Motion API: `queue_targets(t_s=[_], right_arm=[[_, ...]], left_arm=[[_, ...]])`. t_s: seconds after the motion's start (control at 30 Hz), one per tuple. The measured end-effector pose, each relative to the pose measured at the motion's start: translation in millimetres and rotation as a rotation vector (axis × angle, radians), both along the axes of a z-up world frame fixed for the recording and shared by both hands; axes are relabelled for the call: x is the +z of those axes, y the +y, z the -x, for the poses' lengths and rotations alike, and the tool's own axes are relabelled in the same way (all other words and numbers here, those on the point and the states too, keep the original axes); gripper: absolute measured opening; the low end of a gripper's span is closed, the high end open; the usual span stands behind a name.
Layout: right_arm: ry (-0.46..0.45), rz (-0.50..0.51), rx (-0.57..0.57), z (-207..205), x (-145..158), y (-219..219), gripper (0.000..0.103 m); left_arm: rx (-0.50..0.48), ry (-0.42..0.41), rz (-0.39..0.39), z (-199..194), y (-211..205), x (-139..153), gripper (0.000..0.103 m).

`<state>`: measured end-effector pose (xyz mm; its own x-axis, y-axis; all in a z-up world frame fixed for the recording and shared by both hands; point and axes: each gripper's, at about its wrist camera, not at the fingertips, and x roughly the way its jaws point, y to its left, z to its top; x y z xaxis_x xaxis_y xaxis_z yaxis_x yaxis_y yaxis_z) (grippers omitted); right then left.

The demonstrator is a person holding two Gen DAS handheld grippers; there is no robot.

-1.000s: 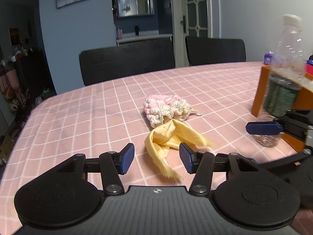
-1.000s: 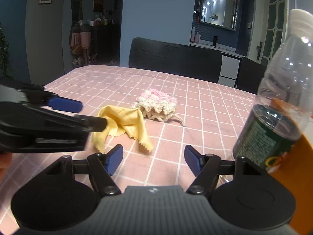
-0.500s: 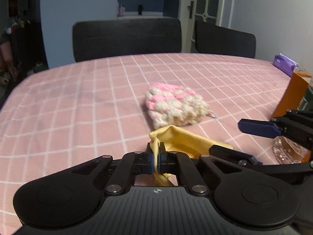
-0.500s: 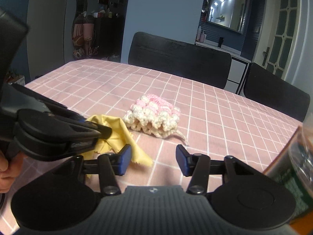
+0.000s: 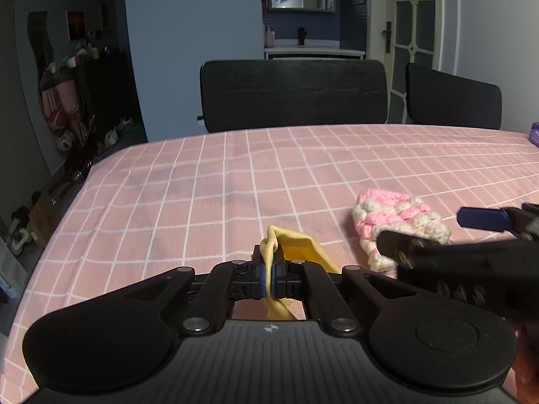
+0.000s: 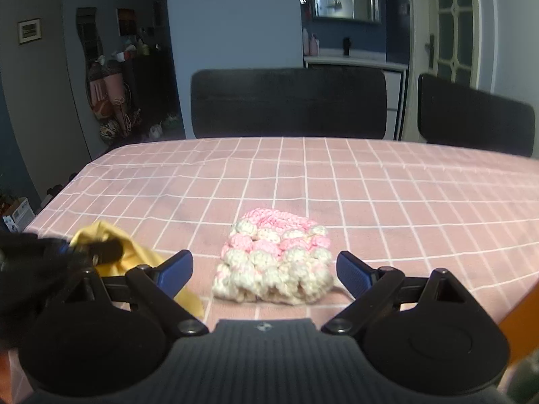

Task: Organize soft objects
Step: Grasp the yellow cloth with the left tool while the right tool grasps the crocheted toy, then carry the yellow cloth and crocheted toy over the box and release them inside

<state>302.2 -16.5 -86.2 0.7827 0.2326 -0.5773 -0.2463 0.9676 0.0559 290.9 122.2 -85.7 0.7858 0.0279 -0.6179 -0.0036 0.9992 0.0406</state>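
Over on the left, the left gripper is pinched tight on a bunched fold of the yellow cloth, thin, limp stuff that will trail and droop. To the right, the crocheted pouch lies flat on the pink checked tablecloth, light and squashy; the right gripper hovers wide open, straddling it, best closed across its middle.
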Motion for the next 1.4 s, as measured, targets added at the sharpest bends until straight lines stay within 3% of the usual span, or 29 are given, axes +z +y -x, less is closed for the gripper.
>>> queue_targets(t_s=[0.27, 0.37, 0.47, 0.57, 0.63, 0.73, 0.93, 1.4], right_arm=[[0.067, 0.0, -0.019, -35, -12, 7, 0.091], [0.066, 0.02, -0.016, -39, -16, 6, 0.081], [0.081, 0.006, -0.026, -43, -19, 1, 0.068], [0.115, -0.051, -0.039, -44, -21, -9, 0.047], [0.102, -0.049, -0.032, -39, -19, -11, 0.026], [0.068, -0.018, -0.004, -27, -9, -8, 0.023], [0.062, -0.046, 0.054, 12, 6, -12, 0.023], [0.034, -0.123, 0.241, 165, 49, -63, 0.023]], left_arm=[[-0.009, 0.01, -0.003, -4, 0, -5, 0.003], [-0.013, 0.019, -0.004, -4, -3, -6, 0.003], [-0.019, 0.02, -0.006, -2, -7, -6, 0.003], [-0.021, 0.025, 0.0, 4, -8, -4, 0.003], [-0.02, 0.025, 0.004, 9, -10, -3, 0.003], [-0.011, 0.016, 0.024, 21, -9, 1, 0.003], [0.01, -0.014, 0.064, 57, -8, 14, 0.003], [-0.016, -0.155, 0.159, 180, -25, 55, 0.003]])
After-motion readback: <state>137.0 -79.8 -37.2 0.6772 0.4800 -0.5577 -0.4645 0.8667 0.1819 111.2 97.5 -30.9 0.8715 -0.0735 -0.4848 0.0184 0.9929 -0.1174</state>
